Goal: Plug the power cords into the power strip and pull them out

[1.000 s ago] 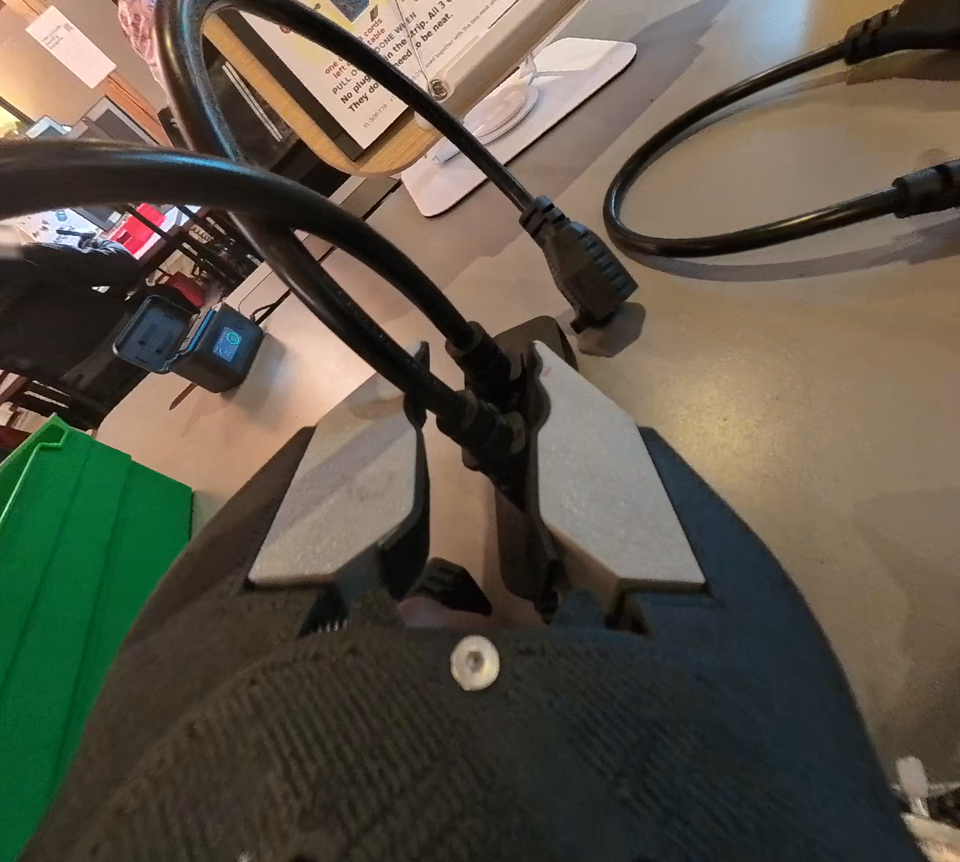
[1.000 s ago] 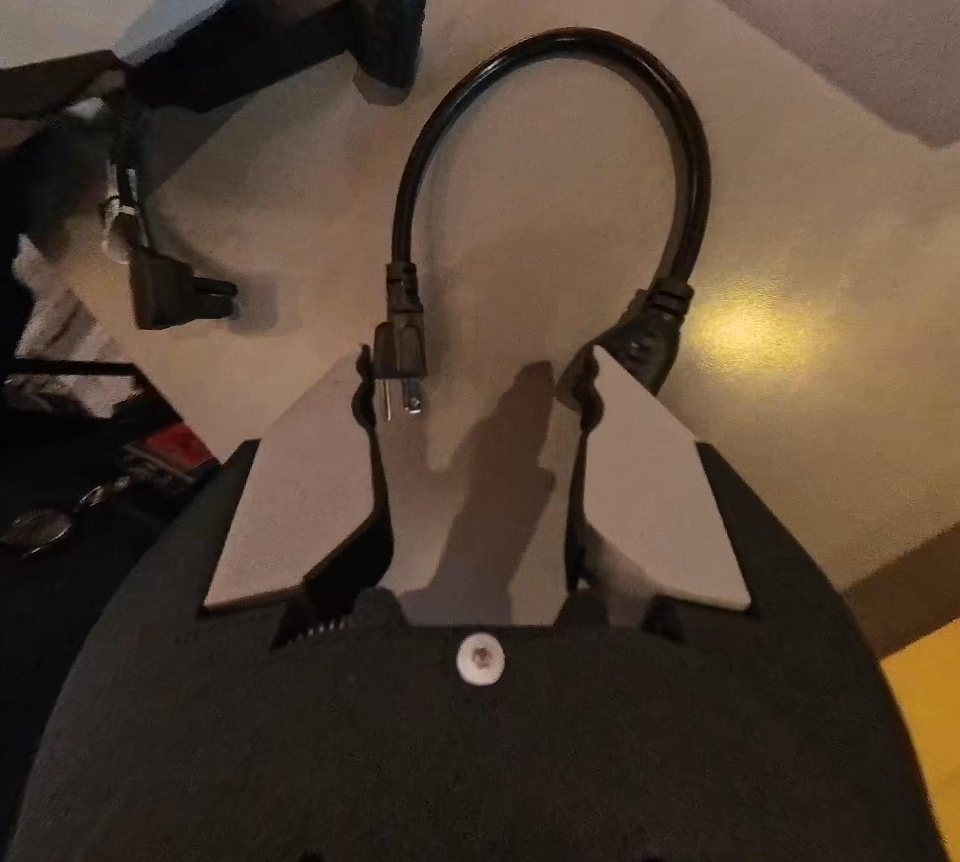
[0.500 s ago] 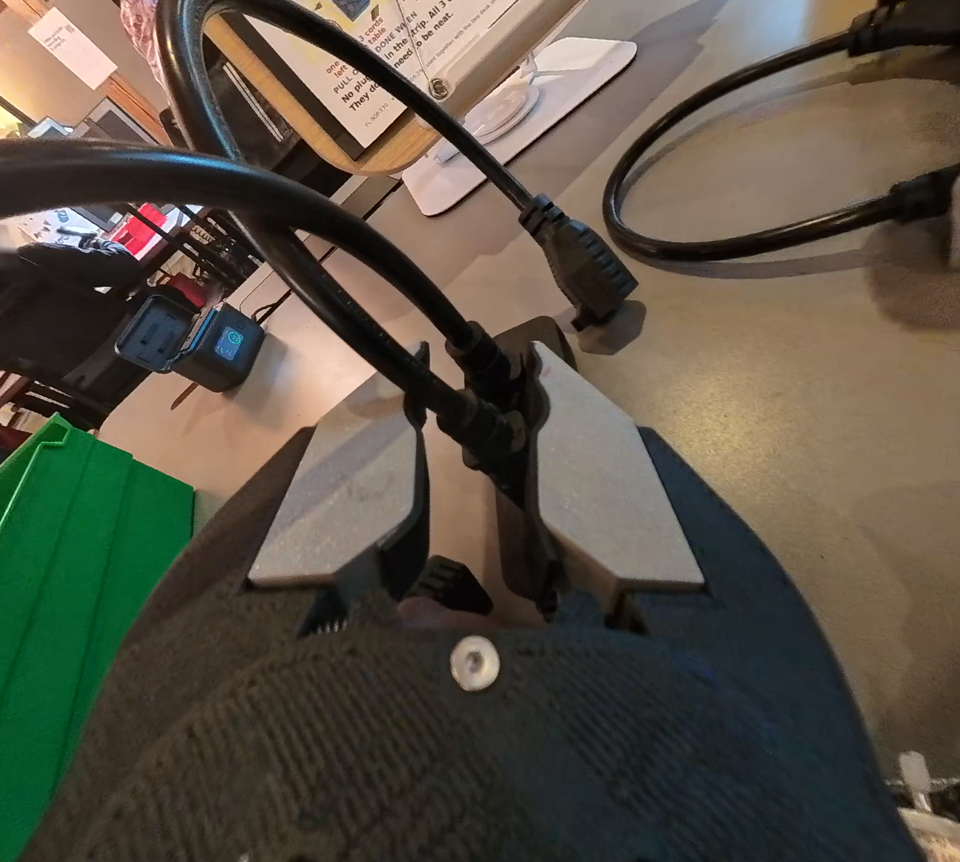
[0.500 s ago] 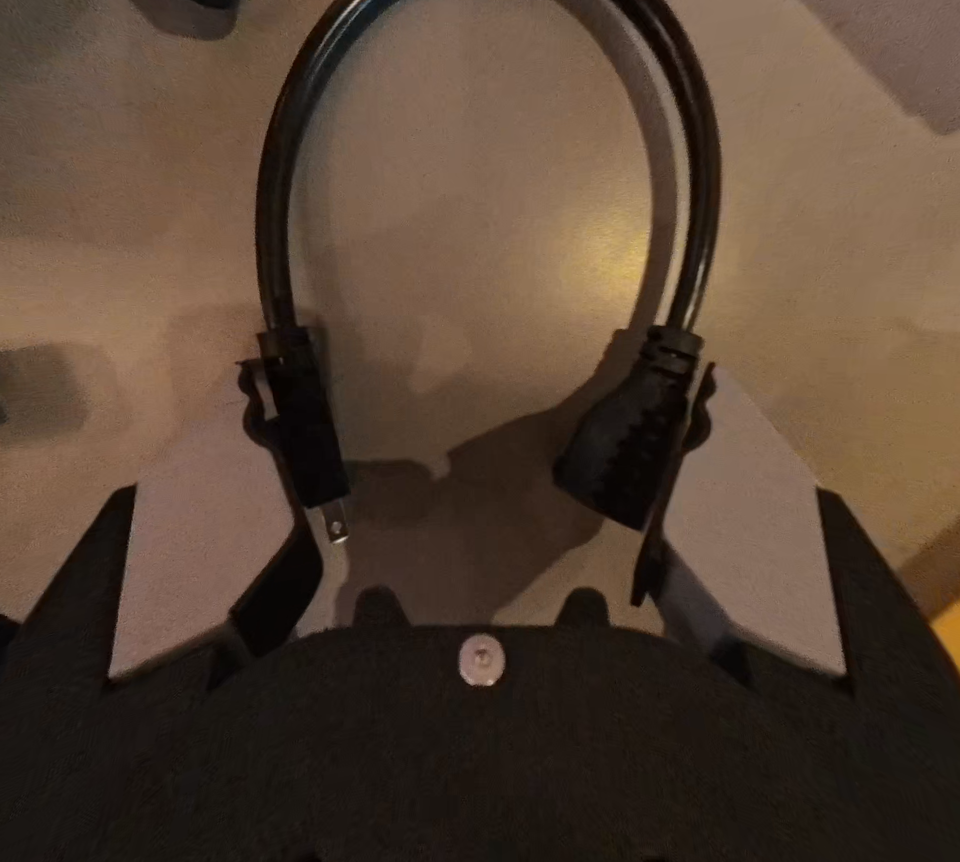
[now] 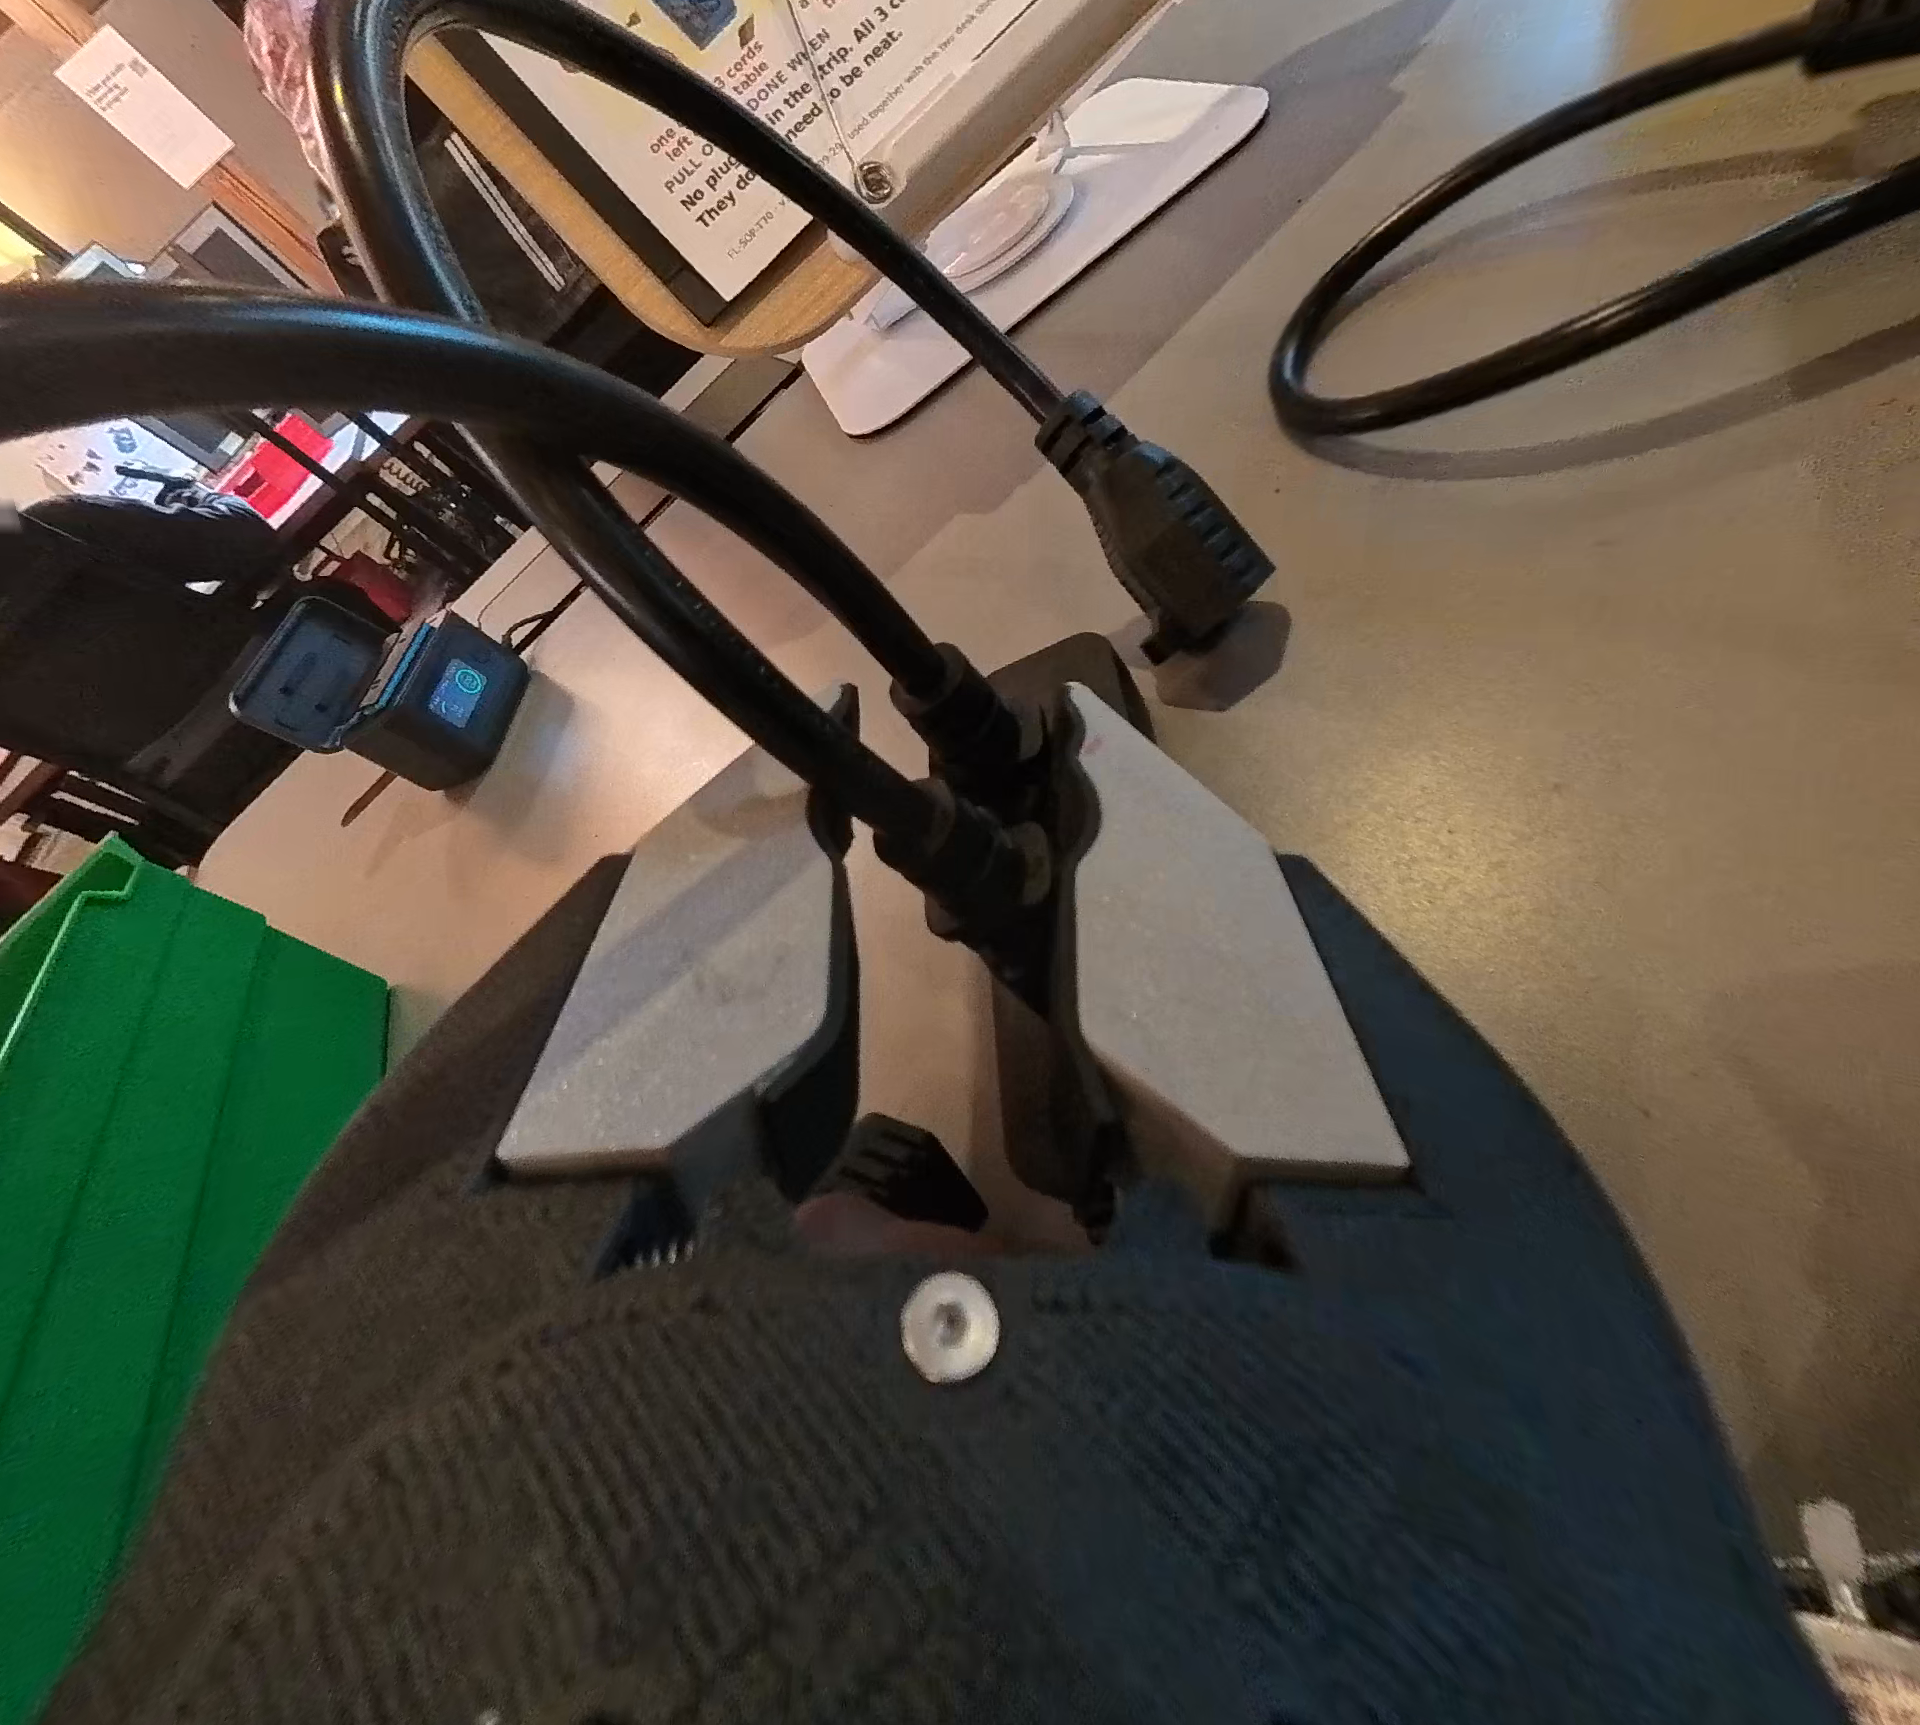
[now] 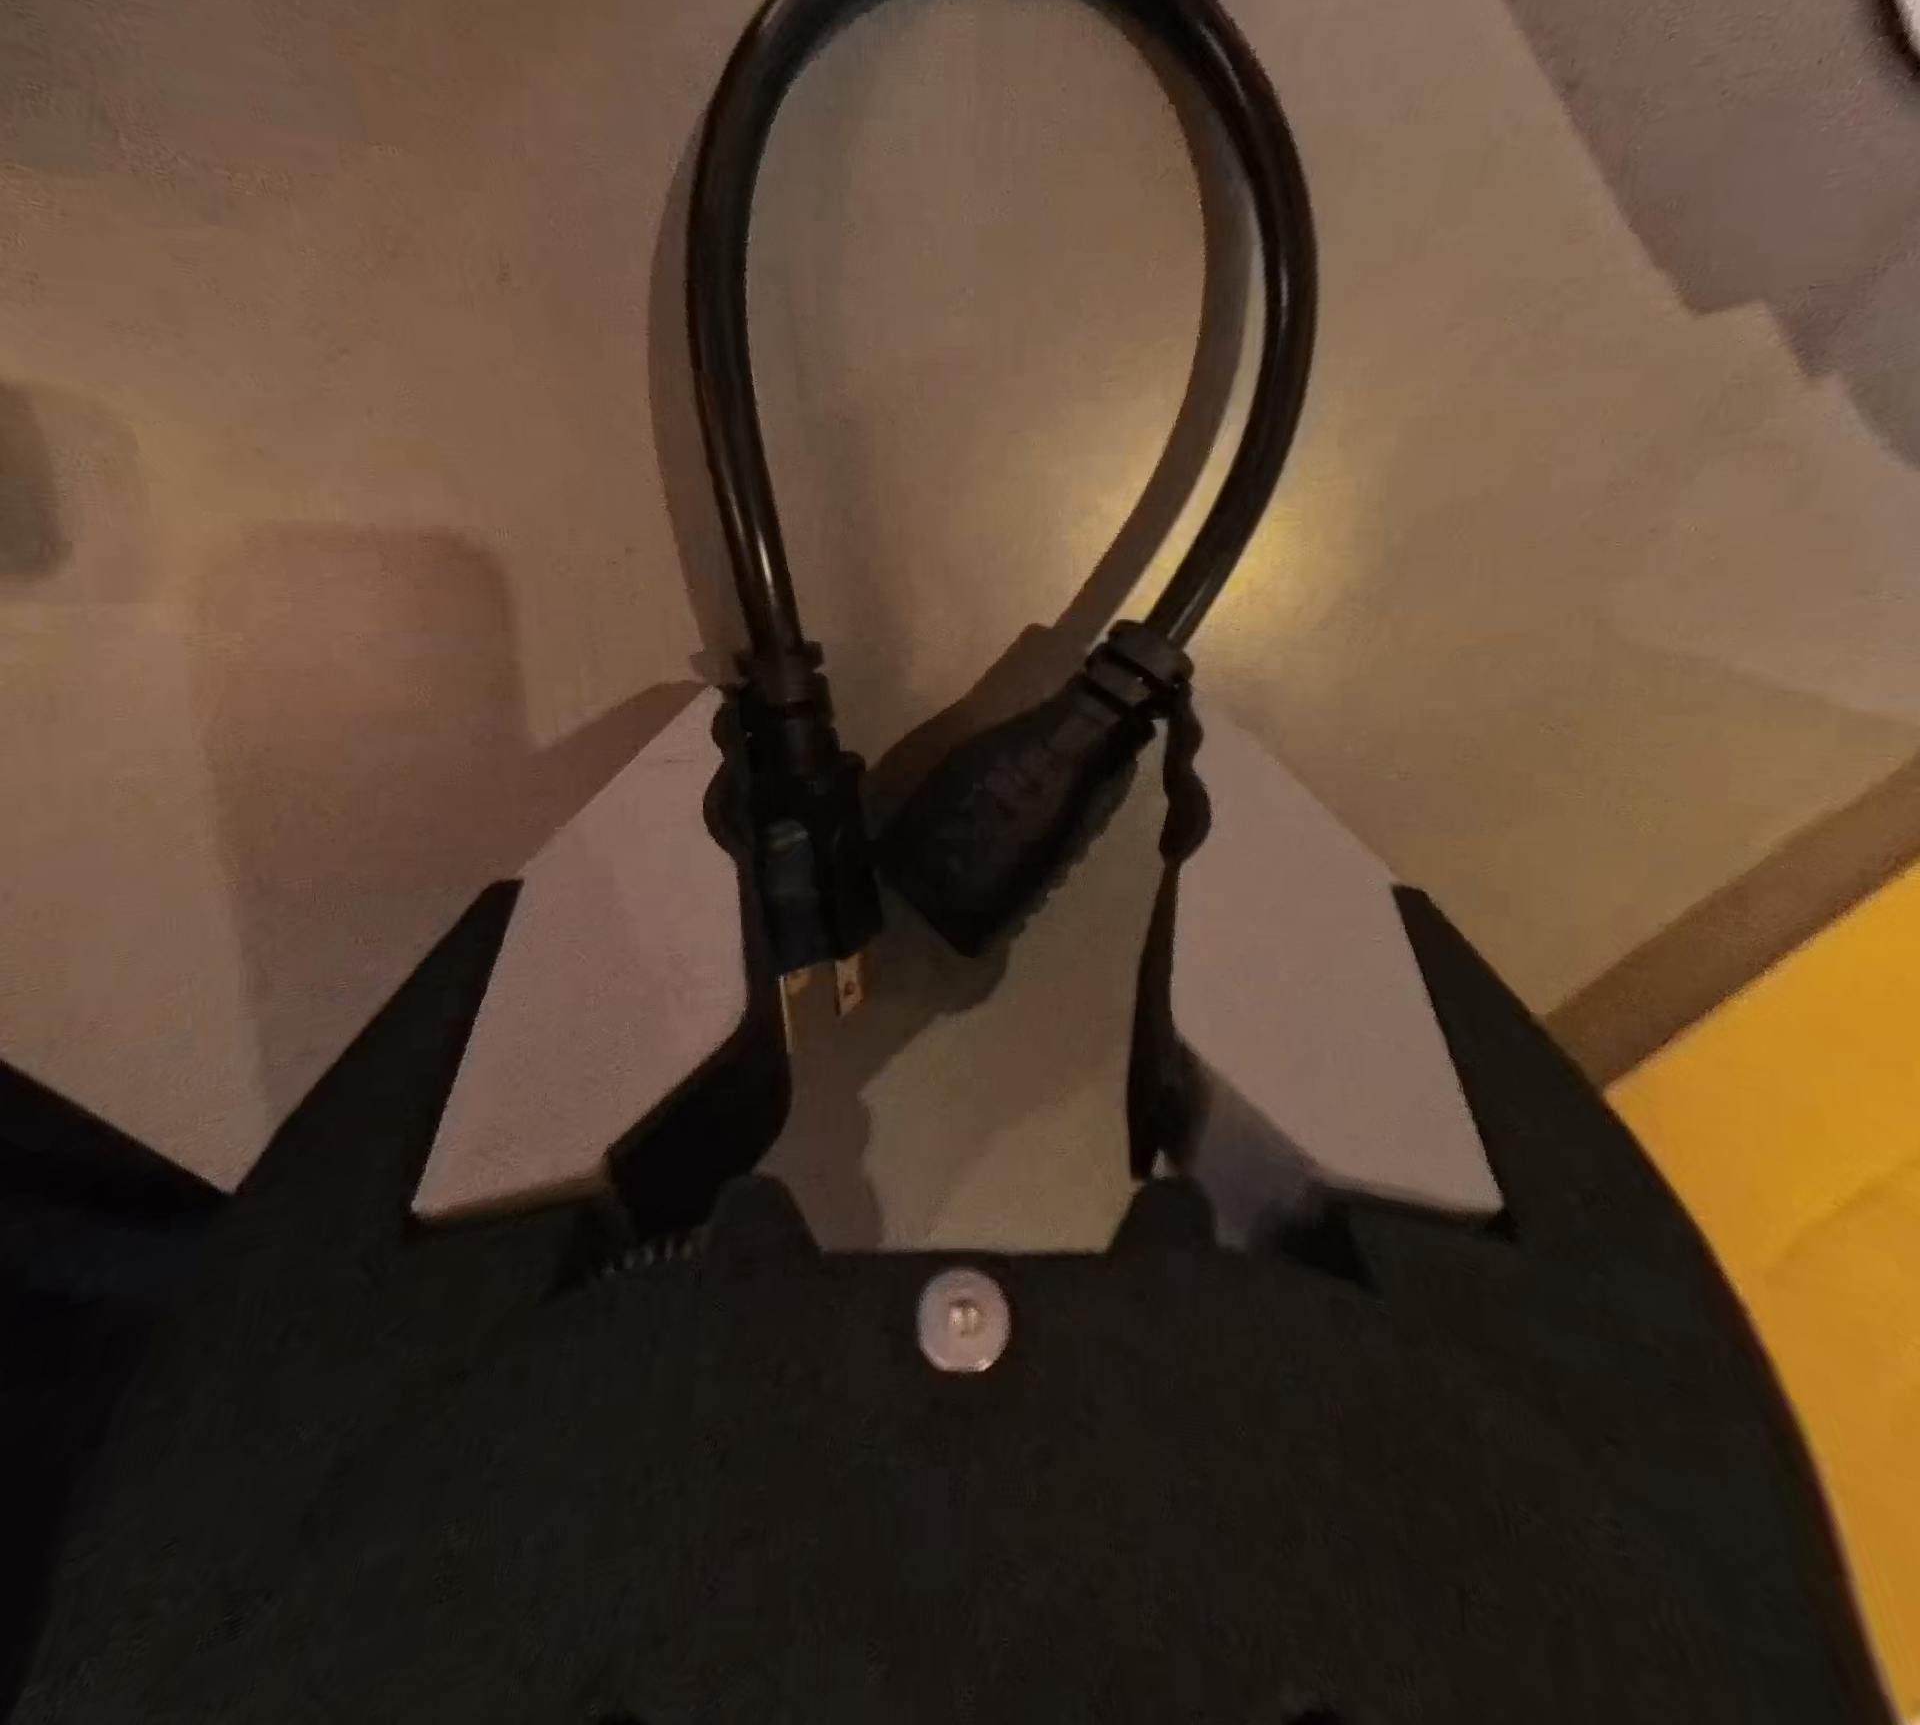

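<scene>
- Left wrist view: left gripper (image 5: 951,766) sits low over a tan tabletop (image 5: 1558,740), its grey fingers (image 5: 1195,927) closed on two black cord ends (image 5: 966,802) that rise from between the jaws.
- Both cords arch up and away to the left; one loops over and comes down to a black connector (image 5: 1164,532) whose tip touches the table just beyond the gripper.
- A third black cord loop (image 5: 1455,325) lies on the table at the upper right, well apart.
- A green bin (image 5: 135,1104) fills the lower left. A small black camera (image 5: 416,699) sits near the table edge, and a printed instruction sheet on a stand (image 5: 935,13) is behind it.
- No power strip can be made out here.
- Right wrist view: right gripper (image 6: 961,802) looks down on the table, jaws drawn in on a short black power cord (image 6: 987,117).
- The pronged plug (image 6: 810,854) presses the left finger and the socket end (image 6: 1008,802) the right finger; the two ends touch, and the cord loops forward.
- A yellow surface (image 6: 1766,1156) shows at the lower right.
</scene>
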{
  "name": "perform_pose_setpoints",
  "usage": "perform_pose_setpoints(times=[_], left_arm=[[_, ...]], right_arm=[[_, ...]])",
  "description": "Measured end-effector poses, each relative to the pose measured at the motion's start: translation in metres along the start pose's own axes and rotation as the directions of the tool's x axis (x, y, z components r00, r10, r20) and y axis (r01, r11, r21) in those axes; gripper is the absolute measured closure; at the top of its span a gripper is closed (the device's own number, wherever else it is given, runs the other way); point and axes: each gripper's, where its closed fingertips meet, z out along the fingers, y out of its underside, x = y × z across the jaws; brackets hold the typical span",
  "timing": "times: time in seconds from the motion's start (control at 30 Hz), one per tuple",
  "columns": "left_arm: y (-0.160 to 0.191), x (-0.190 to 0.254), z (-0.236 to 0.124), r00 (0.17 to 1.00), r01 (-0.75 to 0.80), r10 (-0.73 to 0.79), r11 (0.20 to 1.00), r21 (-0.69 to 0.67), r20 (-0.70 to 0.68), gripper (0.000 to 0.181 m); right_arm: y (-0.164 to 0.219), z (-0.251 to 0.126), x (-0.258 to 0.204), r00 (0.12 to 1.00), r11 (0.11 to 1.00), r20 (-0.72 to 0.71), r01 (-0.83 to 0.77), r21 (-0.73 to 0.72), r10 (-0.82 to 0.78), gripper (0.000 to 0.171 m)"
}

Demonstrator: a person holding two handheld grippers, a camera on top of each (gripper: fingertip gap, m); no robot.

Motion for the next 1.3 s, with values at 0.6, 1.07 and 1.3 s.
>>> perform_pose_setpoints(times=[0.6,1.07,1.3], left_arm=[[-0.001,0.001,0.000,1.000,-0.010,0.010,1.000,0.007,0.000,0.147],[-0.007,0.024,-0.005,0.976,0.019,-0.006,0.998,0.062,-0.216,0.158],[-0.018,0.049,-0.010,0.806,0.086,0.015,0.986,0.144,-0.591,0.159]], right_arm=[[0.078,-0.201,0.210,0.850,0.925,-0.406,-0.217,0.311,0.335,0.089],[-0.004,-0.208,0.109,0.978,0.689,0.117,-0.205,0.695,0.173,0.095],[-0.082,-0.108,-0.027,0.872,0.740,0.471,-0.229,0.633,-0.133,0.088]])
